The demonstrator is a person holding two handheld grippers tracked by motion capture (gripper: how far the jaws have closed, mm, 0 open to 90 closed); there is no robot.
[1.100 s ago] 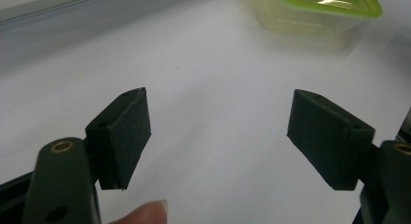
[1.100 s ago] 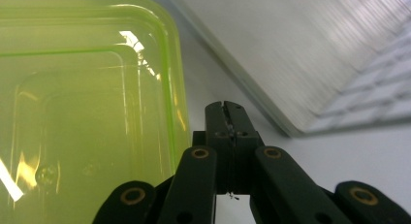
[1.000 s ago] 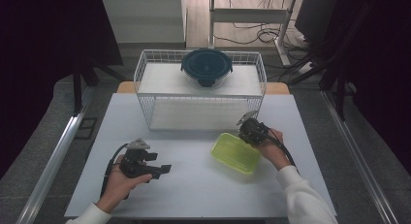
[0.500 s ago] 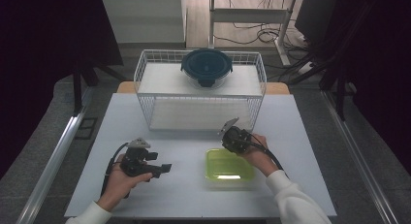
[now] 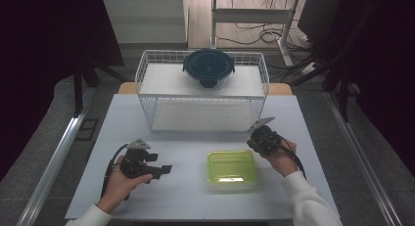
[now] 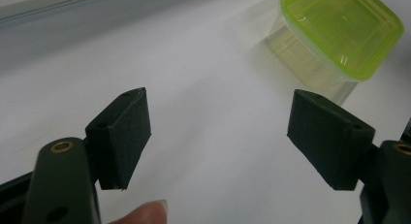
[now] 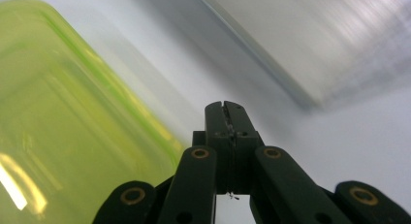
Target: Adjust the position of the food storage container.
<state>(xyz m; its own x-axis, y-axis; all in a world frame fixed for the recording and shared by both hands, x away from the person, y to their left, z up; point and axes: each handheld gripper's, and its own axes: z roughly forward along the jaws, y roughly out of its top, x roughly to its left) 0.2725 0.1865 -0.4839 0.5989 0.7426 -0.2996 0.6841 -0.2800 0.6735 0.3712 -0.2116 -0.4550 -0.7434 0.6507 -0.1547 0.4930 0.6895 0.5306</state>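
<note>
On the white counter [image 5: 195, 187] near the front edge, green-lidded clear food container [image 5: 231, 169] resting flat, right hand-held gripper [image 5: 258, 136] just beside its far right corner, jaws pressed together on nothing, left hand-held gripper [image 5: 164, 167] well to the left, jaws spread wide and empty, wire basket [image 5: 147, 89] with dark round-lidded bowl [image 5: 209, 67] at the far side.

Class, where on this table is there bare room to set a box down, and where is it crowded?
Bare: the strip between the left gripper and the green-lidded box, and the table's left side beside the wire basket. Crowded: the right front, where the right gripper, shut, sits close to box and basket.
</note>
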